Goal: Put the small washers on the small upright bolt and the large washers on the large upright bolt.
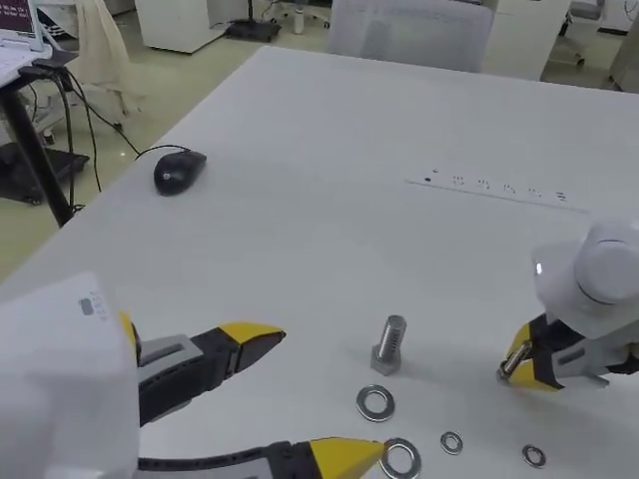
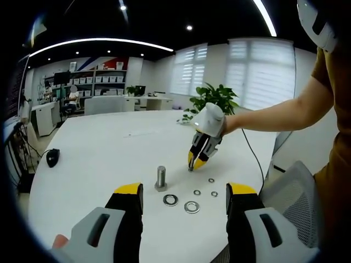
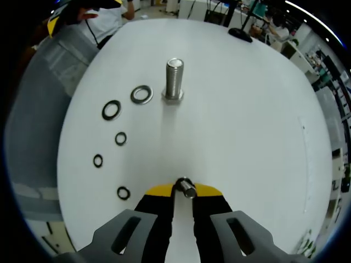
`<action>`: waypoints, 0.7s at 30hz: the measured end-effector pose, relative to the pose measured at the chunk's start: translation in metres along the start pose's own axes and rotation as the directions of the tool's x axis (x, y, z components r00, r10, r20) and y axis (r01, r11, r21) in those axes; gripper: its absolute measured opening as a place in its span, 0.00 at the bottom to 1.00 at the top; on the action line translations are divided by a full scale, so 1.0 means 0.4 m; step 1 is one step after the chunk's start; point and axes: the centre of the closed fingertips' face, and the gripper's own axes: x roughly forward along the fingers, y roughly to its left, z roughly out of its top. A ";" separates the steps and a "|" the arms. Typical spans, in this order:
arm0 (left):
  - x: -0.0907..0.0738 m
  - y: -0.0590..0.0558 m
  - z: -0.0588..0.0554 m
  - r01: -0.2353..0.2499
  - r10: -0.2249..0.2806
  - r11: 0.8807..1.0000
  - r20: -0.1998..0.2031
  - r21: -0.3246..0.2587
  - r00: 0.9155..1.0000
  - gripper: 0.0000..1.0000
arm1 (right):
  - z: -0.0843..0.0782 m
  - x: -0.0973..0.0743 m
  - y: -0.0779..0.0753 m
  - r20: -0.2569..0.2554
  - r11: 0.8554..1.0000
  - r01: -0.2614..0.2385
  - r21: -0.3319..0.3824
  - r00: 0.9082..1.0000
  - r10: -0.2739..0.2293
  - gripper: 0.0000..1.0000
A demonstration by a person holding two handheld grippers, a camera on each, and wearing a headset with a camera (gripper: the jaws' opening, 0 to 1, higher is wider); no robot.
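Observation:
A large steel bolt (image 1: 389, 344) stands upright on the white table (image 1: 329, 180). Two large washers (image 1: 375, 403) (image 1: 400, 458) lie flat just in front of it. Small washers (image 1: 451, 442) (image 1: 534, 456) lie to their right; the right gripper view shows three small washers (image 3: 120, 138). My right gripper (image 1: 519, 364) is shut on a small bolt (image 3: 186, 187), held low over the table right of the large bolt (image 3: 174, 79). My left gripper (image 1: 333, 394) is open with nothing between its yellow tips, close to the large washers (image 2: 170, 200).
A black mouse (image 1: 180, 170) with its cable lies at the table's far left. A white power strip (image 1: 494, 188) lies at the far right. A chair (image 1: 409, 30) stands behind the far edge.

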 end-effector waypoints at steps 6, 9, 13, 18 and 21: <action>0.000 0.006 -0.002 0.000 0.000 1.000 -0.003 -0.001 1.000 0.60 | -0.005 0.008 0.004 -0.008 1.000 -0.005 0.001 1.000 0.005 0.13; -0.001 0.006 -0.003 0.003 -0.003 1.000 -0.005 0.001 1.000 0.60 | -0.006 0.009 0.007 -0.002 1.000 -0.007 0.014 1.000 0.007 0.14; -0.005 0.006 0.000 0.000 0.000 1.000 -0.001 0.005 1.000 0.60 | -0.009 0.001 0.007 0.000 1.000 0.002 0.023 1.000 -0.002 0.14; -0.009 0.000 -0.004 0.005 -0.004 1.000 -0.010 0.015 1.000 0.60 | -0.013 -0.025 0.015 0.004 0.999 0.015 0.036 1.000 -0.015 0.14; -0.012 -0.003 0.002 0.007 -0.007 1.000 0.000 0.016 1.000 0.60 | -0.020 -0.040 0.027 0.002 0.999 0.023 0.037 1.000 -0.023 0.14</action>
